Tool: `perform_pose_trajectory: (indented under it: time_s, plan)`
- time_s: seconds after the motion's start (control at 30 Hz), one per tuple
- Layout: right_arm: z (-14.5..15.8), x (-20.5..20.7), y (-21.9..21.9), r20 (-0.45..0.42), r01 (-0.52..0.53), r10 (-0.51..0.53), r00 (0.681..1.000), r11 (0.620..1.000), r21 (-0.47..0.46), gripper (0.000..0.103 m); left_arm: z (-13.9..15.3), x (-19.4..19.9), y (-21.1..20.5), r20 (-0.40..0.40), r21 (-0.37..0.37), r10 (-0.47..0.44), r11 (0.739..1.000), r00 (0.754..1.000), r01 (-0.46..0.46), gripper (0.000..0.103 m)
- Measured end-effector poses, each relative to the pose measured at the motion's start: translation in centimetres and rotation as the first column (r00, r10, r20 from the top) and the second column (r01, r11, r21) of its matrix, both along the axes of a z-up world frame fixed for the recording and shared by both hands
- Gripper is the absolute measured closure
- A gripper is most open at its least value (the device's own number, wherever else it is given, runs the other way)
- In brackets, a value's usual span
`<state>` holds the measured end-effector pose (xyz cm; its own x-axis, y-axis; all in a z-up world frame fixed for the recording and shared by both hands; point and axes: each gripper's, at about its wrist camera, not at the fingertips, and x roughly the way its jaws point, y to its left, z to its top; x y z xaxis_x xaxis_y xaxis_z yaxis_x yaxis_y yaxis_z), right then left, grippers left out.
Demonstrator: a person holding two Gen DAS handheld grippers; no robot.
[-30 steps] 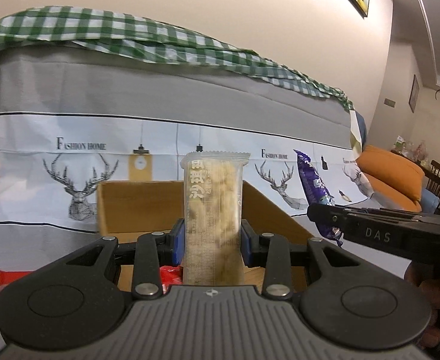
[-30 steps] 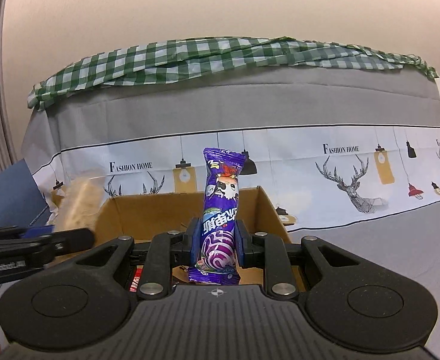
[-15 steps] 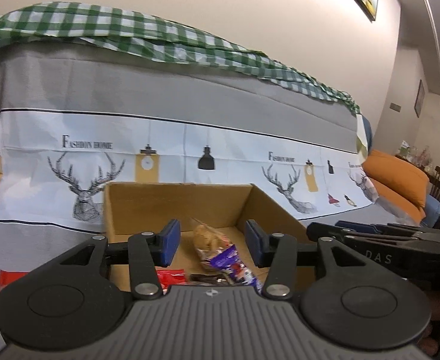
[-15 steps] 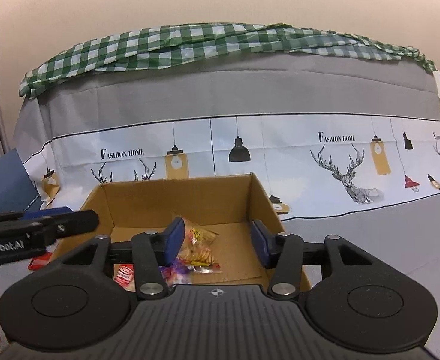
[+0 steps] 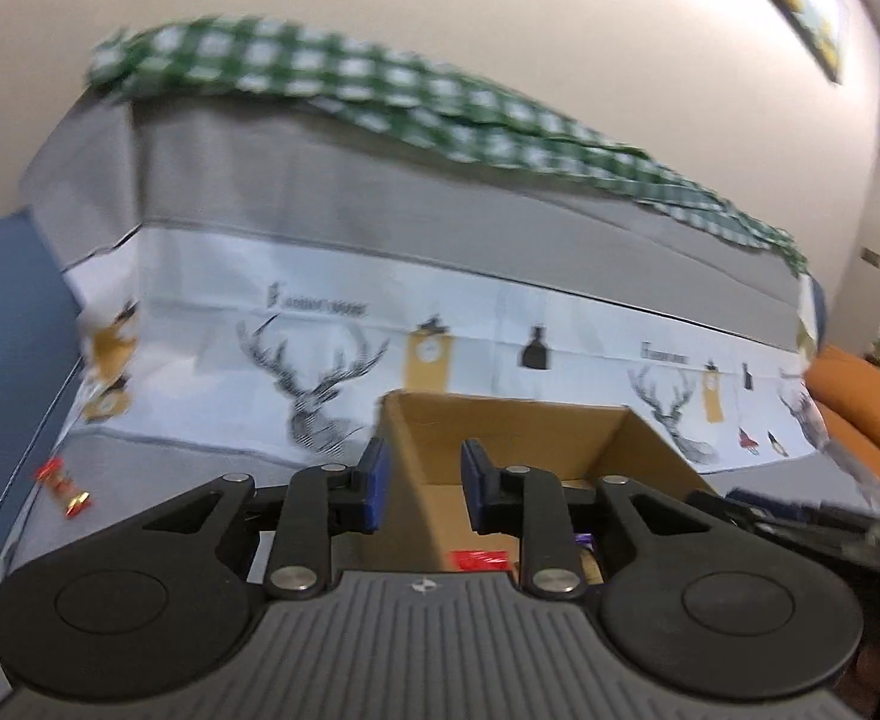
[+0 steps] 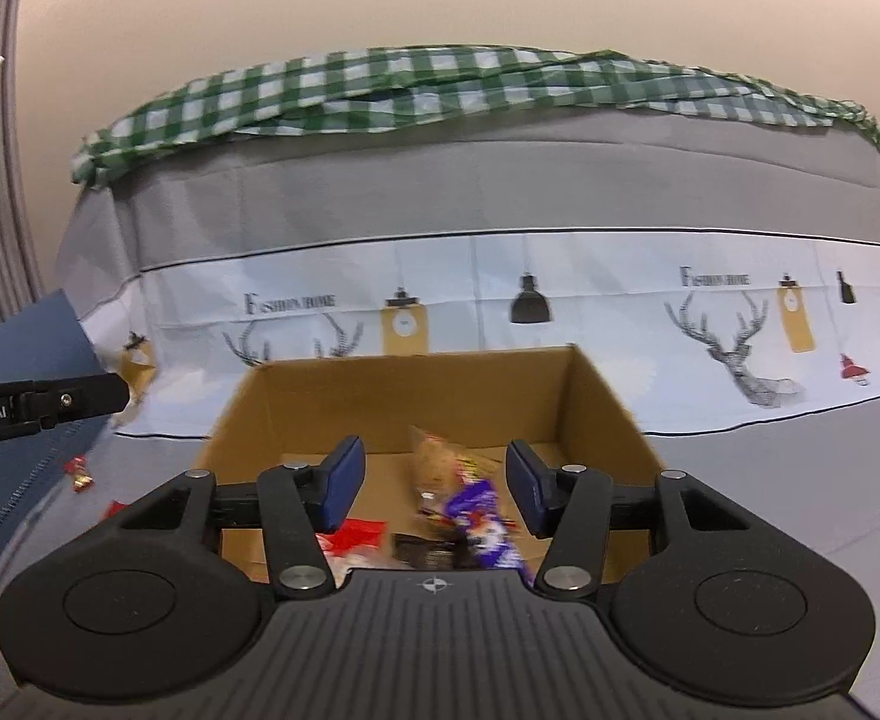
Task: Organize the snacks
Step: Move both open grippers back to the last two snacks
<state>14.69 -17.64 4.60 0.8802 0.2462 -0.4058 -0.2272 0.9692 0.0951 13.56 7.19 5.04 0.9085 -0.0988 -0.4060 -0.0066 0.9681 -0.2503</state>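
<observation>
Snacks already dropped lie in the cardboard box [image 6: 416, 396]: a purple packet [image 6: 482, 531] and a pale biscuit packet [image 6: 434, 459] overlap on its floor, long axes running roughly away from the camera, with a red wrapper [image 6: 356, 534] to their left; a loose red-and-gold candy [image 5: 65, 483] is left on the grey surface [image 5: 158, 468], well to the left of the box and lying slantwise; the left tongs [image 5: 419, 477] are the nearer pair, the candy off to their left, so the next pick looks like theirs; their jaws have just been closing, stand narrowly apart and hold nothing, only the box wall showing between them; the right tongs [image 6: 434, 483] hang over the box, jaws lately narrowed a little, parted wider and empty, the packets below them untouched; the left view is blurred, so the candy's print is unreadable; another red scrap [image 6: 117, 506] by the box corner is too small to identify; the box's near wall hides behind both tools.
</observation>
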Motion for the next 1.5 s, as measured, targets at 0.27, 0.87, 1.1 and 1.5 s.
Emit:
perform_pose_trajectory:
  time_s: [0.27, 0.87, 1.1, 1.5]
  plan:
    - [-0.1, -0.5, 3.5, 0.004, -0.074, 0.074, 0.997, 0.995, 0.064, 0.085, 0.2, 3.1, 8.0, -0.052, 0.003, 0.156, 0.988, 0.986, -0.156, 0.075]
    - [-1.9, -1.5, 18.7, 0.018, -0.374, 0.373, 0.927, 0.924, 0.075, 0.064, -3.3, 3.3, 21.2, -0.336, -0.158, 0.464, 0.830, 0.820, -0.534, 0.075]
    - [-5.0, -0.1, 24.4, -0.036, -0.365, 0.364, 0.931, 0.931, -0.014, 0.021, -3.6, 3.2, 21.5, -0.338, -0.164, 0.460, 0.830, 0.821, -0.533, 0.083]
    - [-12.5, 7.8, 26.7, -0.296, -0.201, 0.194, 0.935, 0.979, 0.007, 0.006, -4.1, 3.8, 20.9, -0.331, -0.149, 0.469, 0.831, 0.819, -0.536, 0.082]
